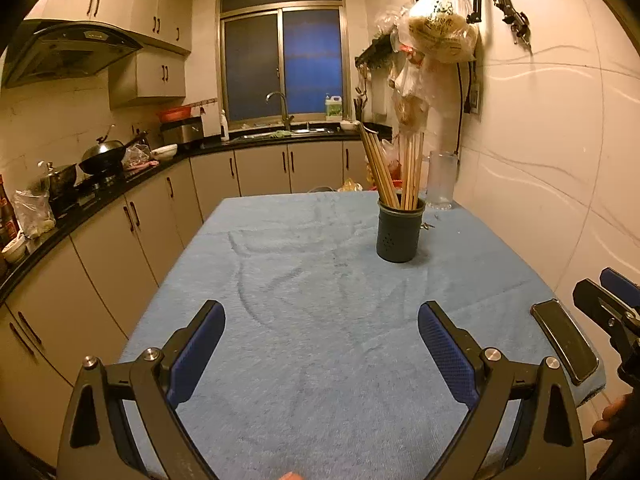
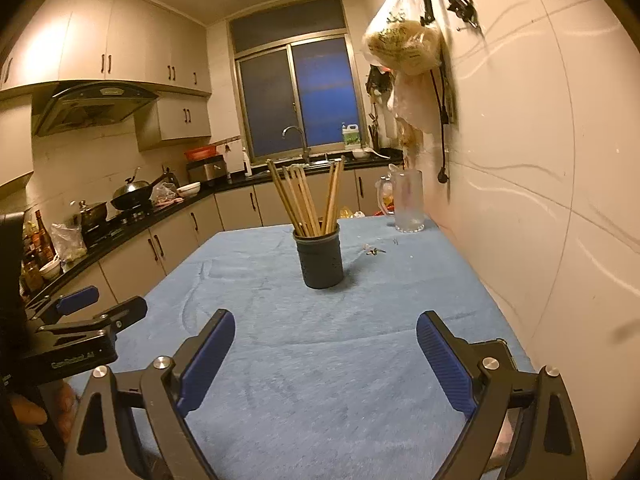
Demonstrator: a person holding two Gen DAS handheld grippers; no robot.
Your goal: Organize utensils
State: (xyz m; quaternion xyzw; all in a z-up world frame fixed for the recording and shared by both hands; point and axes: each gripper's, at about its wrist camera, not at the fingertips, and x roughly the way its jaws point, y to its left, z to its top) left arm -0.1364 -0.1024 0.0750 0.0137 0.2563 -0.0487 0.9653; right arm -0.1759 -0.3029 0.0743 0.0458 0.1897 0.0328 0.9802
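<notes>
Plainly, both the left tongs (image 1: 322, 344) and right tongs (image 2: 326, 350) gape wide and empty above the table (image 1: 304, 280); chopsticks (image 2: 306, 200) stand in the dark holder (image 2: 323, 258).

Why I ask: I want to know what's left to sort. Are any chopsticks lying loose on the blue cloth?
No, every chopstick stands in the dark holder, and the blue cloth shows none lying flat.

A light blue cloth (image 1: 320, 320) covers the table. The utensil holder (image 1: 398, 232) is dark grey-blue, dotted with small holes, and holds tan wooden chopsticks (image 1: 394, 168). Both grippers carry blue textured pads (image 2: 206, 354) on black frames. The phone (image 1: 564, 340) is black.
</notes>
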